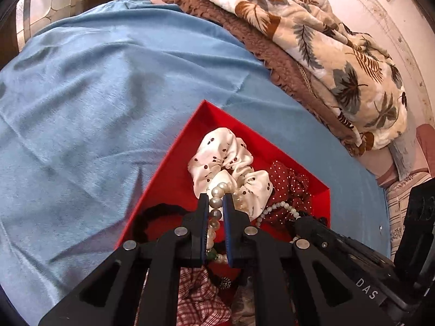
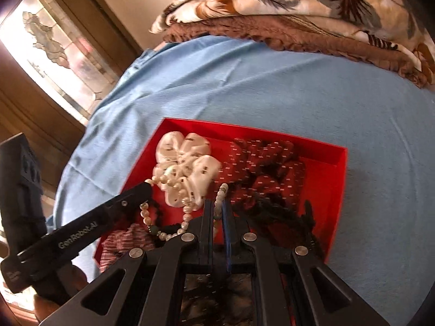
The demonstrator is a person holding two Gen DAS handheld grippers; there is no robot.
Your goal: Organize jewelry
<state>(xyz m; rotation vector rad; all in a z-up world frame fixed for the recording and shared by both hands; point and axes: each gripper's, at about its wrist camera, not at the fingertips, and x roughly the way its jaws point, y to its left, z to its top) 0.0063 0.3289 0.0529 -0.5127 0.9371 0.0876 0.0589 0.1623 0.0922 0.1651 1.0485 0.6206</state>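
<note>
Blue cloth (image 1: 108,95) covers the bed, and a leaf-print blanket (image 1: 326,54) lies folded over a brown one (image 1: 285,62) along the far edge of that cloth. On the cloth sits an open red box (image 1: 174,168), the landmark for everything else. Inside the box, toward its far corner, lies a white dotted scrunchie (image 1: 225,160); a dark red dotted scrunchie (image 1: 288,187) lies just beside it, to its right. A black hair band (image 1: 144,217) lies by the left wall of the box, and a red-and-white checked scrunchie (image 1: 198,293) lies at the near end. Over the box, the left hand-held gripper (image 1: 216,198) is closed on a strand of large pearls, the pearl necklace (image 1: 214,212), which runs up between its two fingers and loops over the white scrunchie. The right hand-held gripper (image 2: 217,203) is also over the box, near its middle, with its jaws nearly together and pinched on a thinner strand of small pale beads (image 2: 221,193) that stands up just past its tips. In the right wrist view the large pearl strand trails from the tip of the left hand-held gripper down across the near left part of the box, with one green bead (image 2: 152,229) in it.
</note>
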